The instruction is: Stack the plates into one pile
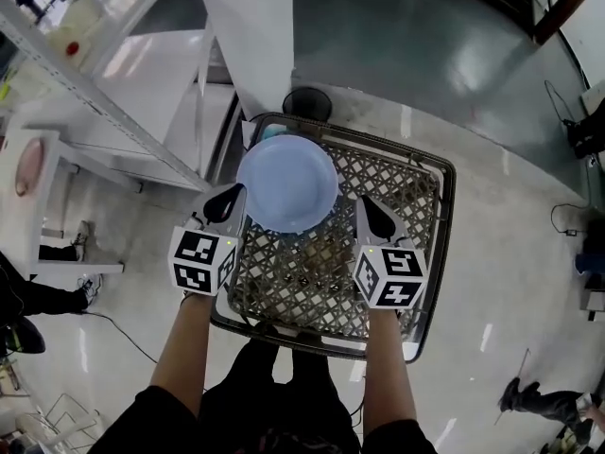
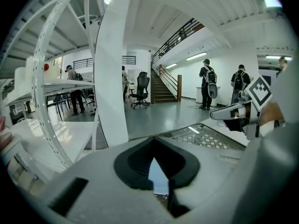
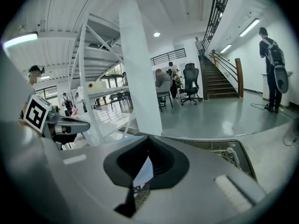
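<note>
Left tool (image 1: pixel 229 197) hangs over the left rim of the wire basket (image 1: pixel 312 274), its jaws closed on the edge of the pale blue plate (image 1: pixel 286 183). The plate sits level above the basket's far half. Right tool (image 1: pixel 369 208) hangs over the basket's right part, jaws closed on nothing.

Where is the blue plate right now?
In the head view the blue plate is in the middle, over the far-left part of the lattice basket, gripped at its edges by the left gripper and the right gripper.
</note>
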Available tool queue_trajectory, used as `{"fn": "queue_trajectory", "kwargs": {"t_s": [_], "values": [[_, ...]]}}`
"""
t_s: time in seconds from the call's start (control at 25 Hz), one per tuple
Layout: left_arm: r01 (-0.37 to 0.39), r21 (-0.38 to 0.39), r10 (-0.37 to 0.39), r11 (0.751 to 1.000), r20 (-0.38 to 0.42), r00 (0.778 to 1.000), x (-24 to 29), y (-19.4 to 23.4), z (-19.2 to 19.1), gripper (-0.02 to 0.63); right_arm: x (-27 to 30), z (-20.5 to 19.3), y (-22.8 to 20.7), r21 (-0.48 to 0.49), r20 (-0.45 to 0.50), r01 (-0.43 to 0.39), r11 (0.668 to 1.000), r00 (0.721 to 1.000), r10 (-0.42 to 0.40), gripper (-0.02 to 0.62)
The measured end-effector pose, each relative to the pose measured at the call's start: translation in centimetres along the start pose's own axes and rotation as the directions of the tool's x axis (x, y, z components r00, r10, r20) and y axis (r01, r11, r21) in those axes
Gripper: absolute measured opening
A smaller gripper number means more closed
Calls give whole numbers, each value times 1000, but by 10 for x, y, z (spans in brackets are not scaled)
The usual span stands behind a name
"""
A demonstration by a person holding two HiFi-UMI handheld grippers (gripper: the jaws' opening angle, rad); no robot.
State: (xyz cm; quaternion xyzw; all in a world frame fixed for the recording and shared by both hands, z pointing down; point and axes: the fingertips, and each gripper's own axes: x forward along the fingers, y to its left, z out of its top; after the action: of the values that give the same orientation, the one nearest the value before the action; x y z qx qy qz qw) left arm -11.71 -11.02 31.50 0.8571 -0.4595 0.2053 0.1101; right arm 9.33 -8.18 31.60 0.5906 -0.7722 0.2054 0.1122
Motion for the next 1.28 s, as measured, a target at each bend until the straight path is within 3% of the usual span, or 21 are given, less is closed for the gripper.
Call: {"fn": "queue_trajectory", "kwargs": {"t_s": [0.64,1.28], "values": [[2,7,-2,1000,104,995,-66,-29,40,-3,-81,45,17,-19,135,-6,1000,991,8,11],[27,40,-35,999,196,980,-106,-50,86,-2,-142,85,18,-46,229,49,998,973,-37,11]]}}
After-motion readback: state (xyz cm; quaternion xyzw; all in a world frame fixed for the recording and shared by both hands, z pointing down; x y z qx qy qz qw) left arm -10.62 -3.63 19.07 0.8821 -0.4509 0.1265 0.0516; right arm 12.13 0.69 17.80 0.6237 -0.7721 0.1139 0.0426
